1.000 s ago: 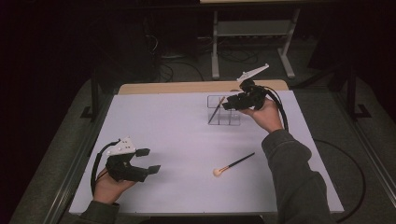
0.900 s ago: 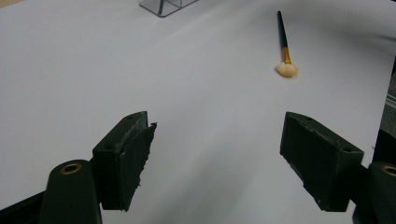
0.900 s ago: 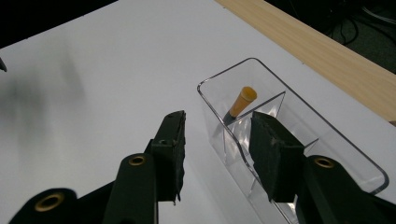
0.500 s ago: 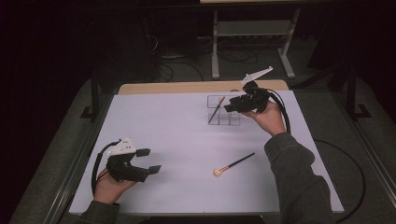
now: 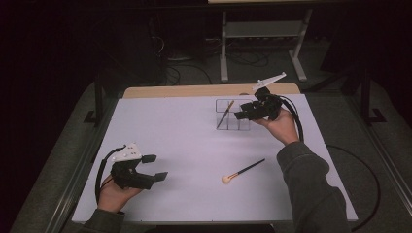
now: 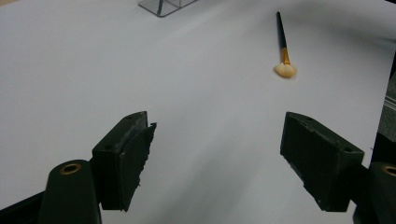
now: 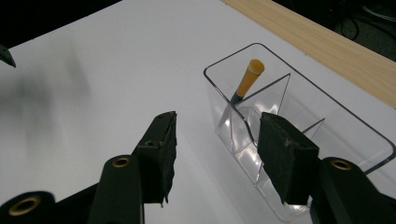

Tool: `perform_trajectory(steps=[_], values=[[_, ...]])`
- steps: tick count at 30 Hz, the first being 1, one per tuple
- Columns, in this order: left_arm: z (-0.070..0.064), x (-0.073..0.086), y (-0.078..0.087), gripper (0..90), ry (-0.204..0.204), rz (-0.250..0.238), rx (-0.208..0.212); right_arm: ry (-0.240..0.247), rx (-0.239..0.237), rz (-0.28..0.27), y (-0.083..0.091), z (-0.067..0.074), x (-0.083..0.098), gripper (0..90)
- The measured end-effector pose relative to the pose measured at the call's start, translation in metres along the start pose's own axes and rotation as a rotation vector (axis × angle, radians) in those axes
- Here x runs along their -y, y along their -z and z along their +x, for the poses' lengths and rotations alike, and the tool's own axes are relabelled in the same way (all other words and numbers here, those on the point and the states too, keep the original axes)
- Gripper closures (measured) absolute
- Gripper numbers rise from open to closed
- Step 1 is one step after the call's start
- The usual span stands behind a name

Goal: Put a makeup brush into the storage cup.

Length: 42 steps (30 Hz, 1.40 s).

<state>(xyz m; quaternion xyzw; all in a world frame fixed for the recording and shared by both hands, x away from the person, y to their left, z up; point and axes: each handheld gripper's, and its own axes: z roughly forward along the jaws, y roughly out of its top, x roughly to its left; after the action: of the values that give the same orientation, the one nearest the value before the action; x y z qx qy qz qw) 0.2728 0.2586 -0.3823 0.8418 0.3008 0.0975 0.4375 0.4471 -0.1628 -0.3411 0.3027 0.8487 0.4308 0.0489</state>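
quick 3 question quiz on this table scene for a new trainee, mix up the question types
1. True or false: the makeup brush on the table lies inside the clear organiser.
2. How do the right gripper jaws stand?
A. clamped on a brush
B. apart, nothing between them
C. shut empty
3. Fill in: the slim tool in the organiser leans in an ____ compartment.

Key
1. False: it lies flat on the white table, apart from the organiser.
2. B: they have just been opening, nothing between them.
3. end
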Motion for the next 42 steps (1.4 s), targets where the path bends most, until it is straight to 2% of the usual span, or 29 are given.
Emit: perform_trajectory(steps=[26, 37, 42], values=[[-0.001, 0.002, 0.000, 23.1, 0.002, -0.002, -0.003, 0.004, -0.015, -0.007, 0.007, 0.008, 0.016, 42.1], [-0.001, 0.003, 0.000, 23.1, 0.005, -0.004, -0.002, 0.010, -0.015, -0.013, 0.015, 0.014, 0.022, 41.6], [-0.001, 0.003, 0.001, 23.0, 0.010, -0.007, -0.002, -0.002, -0.020, -0.003, 0.017, 0.016, 0.029, 40.9]])
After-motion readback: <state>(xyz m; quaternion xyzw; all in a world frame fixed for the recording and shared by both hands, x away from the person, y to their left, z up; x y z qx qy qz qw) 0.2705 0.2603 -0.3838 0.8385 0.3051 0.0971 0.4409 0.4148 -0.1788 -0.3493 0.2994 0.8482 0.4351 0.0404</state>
